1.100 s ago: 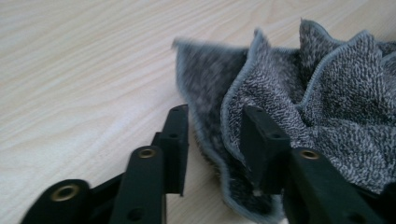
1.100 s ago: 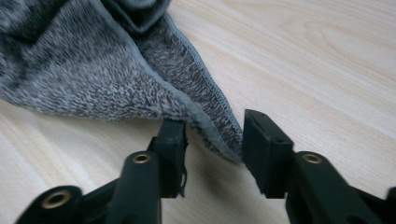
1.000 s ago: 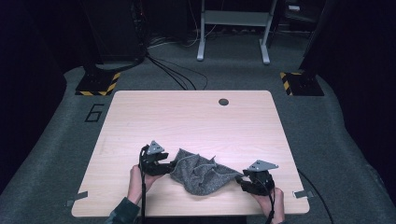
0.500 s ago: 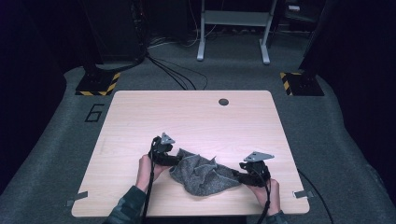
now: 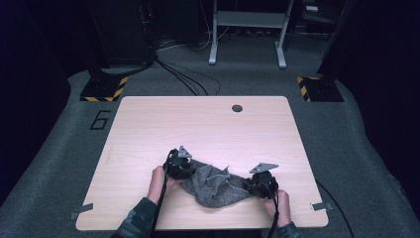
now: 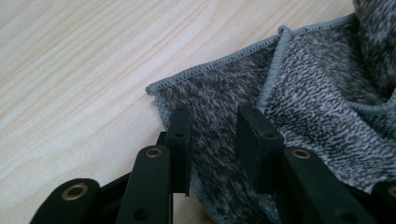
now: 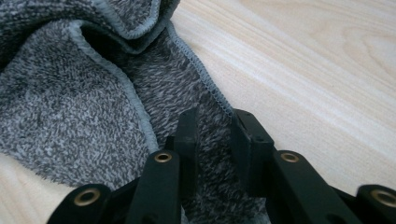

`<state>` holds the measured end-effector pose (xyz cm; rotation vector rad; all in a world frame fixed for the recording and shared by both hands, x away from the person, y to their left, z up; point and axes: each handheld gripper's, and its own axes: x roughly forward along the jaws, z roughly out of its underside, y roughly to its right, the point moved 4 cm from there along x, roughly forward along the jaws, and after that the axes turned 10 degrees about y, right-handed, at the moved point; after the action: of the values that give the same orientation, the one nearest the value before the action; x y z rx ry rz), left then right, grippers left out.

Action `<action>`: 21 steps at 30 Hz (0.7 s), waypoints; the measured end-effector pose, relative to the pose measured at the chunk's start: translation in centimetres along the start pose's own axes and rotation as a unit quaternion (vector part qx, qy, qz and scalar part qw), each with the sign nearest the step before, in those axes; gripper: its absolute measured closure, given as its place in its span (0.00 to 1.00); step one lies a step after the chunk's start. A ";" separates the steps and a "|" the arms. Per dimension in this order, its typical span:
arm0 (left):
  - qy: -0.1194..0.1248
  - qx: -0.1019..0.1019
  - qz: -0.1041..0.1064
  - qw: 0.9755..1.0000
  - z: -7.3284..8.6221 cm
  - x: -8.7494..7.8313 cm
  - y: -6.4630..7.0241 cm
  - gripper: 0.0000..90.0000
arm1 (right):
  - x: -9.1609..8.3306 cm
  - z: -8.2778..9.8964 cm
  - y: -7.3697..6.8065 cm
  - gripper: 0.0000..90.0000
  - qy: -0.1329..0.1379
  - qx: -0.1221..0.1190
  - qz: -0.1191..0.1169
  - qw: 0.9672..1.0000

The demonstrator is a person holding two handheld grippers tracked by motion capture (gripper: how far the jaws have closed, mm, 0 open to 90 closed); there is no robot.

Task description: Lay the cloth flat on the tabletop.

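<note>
A crumpled grey terry cloth (image 5: 215, 186) lies on the wooden table (image 5: 198, 124) near its front edge. My left gripper (image 5: 189, 173) sits at the cloth's left corner. In the left gripper view its jaws (image 6: 215, 128) straddle the stitched corner of the cloth (image 6: 317, 107), and a gap shows between the pads. My right gripper (image 5: 250, 185) is at the cloth's right end; its jaws (image 7: 214, 128) stand over the hemmed edge of the cloth (image 7: 60, 107), also with a gap. Both pairs of jaws have just been closing with cloth between them.
A round cable hole (image 5: 237, 108) sits at the table's far edge. Tape strips (image 5: 80, 211) mark the front corners. Beyond the table, the dark carpet holds cables, a stand base with hazard stripes (image 5: 104, 89) and a white frame (image 5: 247, 29).
Both hands have moved inward and down onto the cloth's two ends. The cloth has barely shifted.
</note>
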<state>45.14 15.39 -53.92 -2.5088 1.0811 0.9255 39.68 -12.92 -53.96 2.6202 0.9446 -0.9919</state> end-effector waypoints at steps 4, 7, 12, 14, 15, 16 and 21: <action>0.003 -0.001 -0.006 1.000 0.3 -0.2 0.0 0.76 | 0.4 -0.4 0.3 0.82 0.004 -0.005 0.008 1.000; 0.005 -0.005 -0.005 1.000 0.5 -0.4 -0.2 0.77 | 0.8 -0.6 0.5 0.83 0.007 -0.003 0.016 1.000; 0.008 -0.003 -0.015 1.000 0.7 -0.6 -0.3 0.78 | 1.3 -1.1 1.3 0.83 0.006 -0.003 0.024 1.000; 0.010 -0.007 -0.014 1.000 0.8 -0.7 -0.3 0.78 | 1.5 -1.4 1.5 0.84 0.006 -0.007 0.025 1.000; 0.010 -0.007 -0.014 1.000 0.8 -0.7 -0.3 0.78 | 1.6 -1.4 1.6 0.84 0.003 -0.005 0.028 1.000; 0.012 -0.012 -0.015 1.000 0.8 -0.7 -0.3 0.78 | 1.7 -1.6 1.7 0.84 0.005 -0.009 0.029 1.000; 0.013 -0.012 -0.026 1.000 1.2 -1.1 -0.3 0.78 | 2.1 -2.0 2.4 0.84 0.004 -0.008 0.037 0.999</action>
<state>44.23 16.72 -54.12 -2.5633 1.0138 0.8990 43.45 -12.97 -53.94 2.6273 0.8481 -0.9513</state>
